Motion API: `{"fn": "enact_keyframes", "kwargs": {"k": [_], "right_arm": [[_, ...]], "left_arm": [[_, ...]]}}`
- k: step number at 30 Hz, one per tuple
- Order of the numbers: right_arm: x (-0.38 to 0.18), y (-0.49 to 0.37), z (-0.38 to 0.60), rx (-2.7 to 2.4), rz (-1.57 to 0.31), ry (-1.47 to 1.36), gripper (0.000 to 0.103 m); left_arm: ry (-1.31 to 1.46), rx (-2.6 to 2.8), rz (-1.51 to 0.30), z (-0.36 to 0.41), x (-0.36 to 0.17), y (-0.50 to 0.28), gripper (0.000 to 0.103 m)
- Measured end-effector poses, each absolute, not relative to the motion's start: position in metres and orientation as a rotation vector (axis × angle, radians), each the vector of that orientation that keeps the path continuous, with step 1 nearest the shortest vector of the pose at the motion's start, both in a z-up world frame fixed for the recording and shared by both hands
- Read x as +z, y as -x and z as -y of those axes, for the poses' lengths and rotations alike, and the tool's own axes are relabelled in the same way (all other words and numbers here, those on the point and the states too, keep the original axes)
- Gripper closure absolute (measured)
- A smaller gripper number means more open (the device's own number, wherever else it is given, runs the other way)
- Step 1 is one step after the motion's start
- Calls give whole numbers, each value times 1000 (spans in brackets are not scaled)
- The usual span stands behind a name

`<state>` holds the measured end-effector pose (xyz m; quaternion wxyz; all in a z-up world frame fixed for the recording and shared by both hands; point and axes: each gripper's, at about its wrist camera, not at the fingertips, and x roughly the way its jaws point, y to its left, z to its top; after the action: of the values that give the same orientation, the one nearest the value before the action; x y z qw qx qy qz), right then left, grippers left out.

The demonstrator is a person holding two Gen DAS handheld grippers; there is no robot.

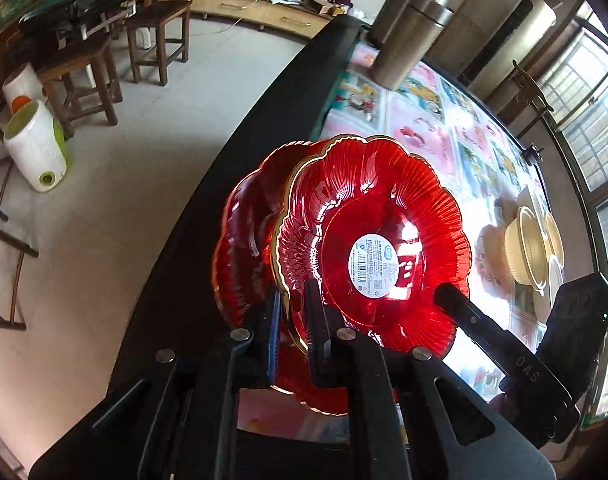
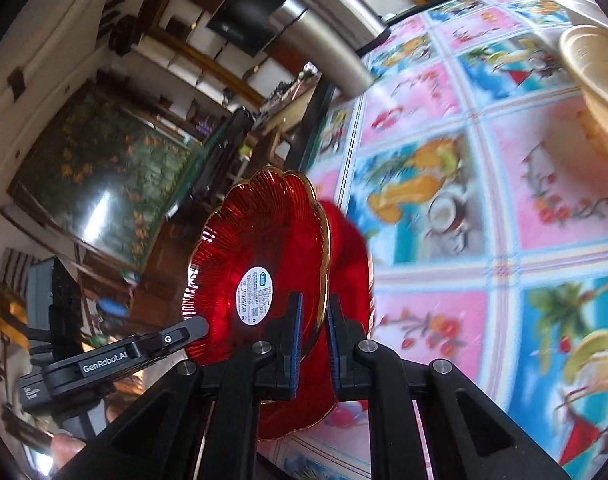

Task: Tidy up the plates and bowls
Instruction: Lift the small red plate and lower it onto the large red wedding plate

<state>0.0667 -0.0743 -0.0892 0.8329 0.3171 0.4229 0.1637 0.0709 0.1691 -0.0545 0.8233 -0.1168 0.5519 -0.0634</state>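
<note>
A red scalloped glass plate [image 1: 384, 240] with a gold rim and a white sticker is held on edge above the table. My left gripper [image 1: 292, 312] is shut on its near rim. A second red plate [image 1: 244, 240] lies behind it to the left. In the right wrist view my right gripper [image 2: 314, 320] is shut on the rim of the stickered red plate [image 2: 260, 256], with the other red plate [image 2: 352, 256] behind it. The other gripper's finger [image 2: 192, 330] touches the plate from the left. Cream bowls [image 1: 532, 248] stand on the table at the right.
The table has a colourful fruit-pattern cloth [image 2: 484, 200] and a dark edge [image 1: 240, 152]. A steel thermos [image 1: 412, 28] stands at the far end. Wooden stools [image 1: 156, 40] and white containers [image 1: 36, 152] are on the floor at the left. A cream bowl [image 2: 596, 68] sits at the upper right.
</note>
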Motion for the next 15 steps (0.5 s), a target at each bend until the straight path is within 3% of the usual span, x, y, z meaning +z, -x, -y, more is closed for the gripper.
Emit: {"fn": "enact_keyframes", "kwargs": {"k": [15], "right_arm": [[-98, -72, 40, 305, -928, -486, 92]], "left_arm": [[60, -44, -1161, -163, -65, -64, 91]]}}
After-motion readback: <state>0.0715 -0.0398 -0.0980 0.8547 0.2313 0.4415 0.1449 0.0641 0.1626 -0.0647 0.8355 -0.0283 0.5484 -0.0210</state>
